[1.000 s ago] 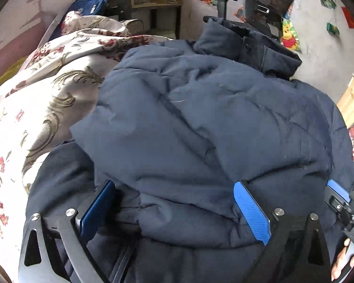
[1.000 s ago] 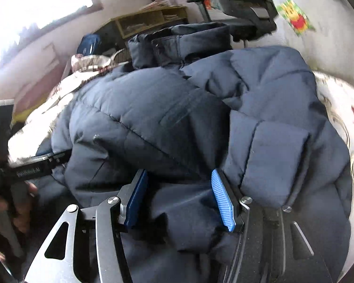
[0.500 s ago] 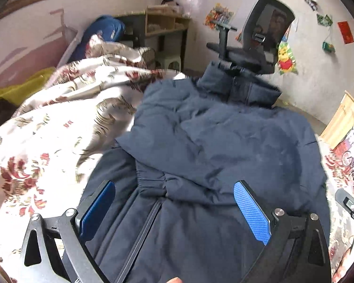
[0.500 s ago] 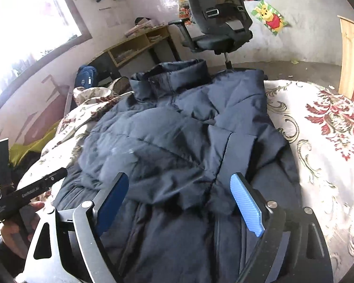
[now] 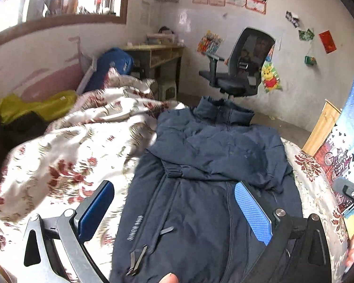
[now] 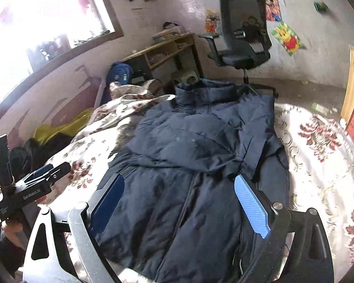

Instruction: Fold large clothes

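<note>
A large navy padded jacket (image 5: 207, 188) lies on the bed with its collar at the far end and both sleeves folded across its chest; it also shows in the right wrist view (image 6: 195, 165). My left gripper (image 5: 174, 210) is open and empty, raised above the jacket's near hem, left of centre. My right gripper (image 6: 179, 200) is open and empty, raised above the jacket's lower half. The left gripper also shows at the left edge of the right wrist view (image 6: 42, 174).
A floral bedspread (image 5: 66, 160) covers the bed around the jacket. A black office chair (image 5: 243, 70) and a wooden desk (image 5: 158, 54) stand beyond the bed's far end. A yellow cloth (image 5: 35, 108) and a blue bag (image 5: 113, 66) lie by the left wall.
Both grippers have let go of the jacket, opened wider and pulled back and up, away from it. The jacket now lies flat with its sleeves folded in.
</note>
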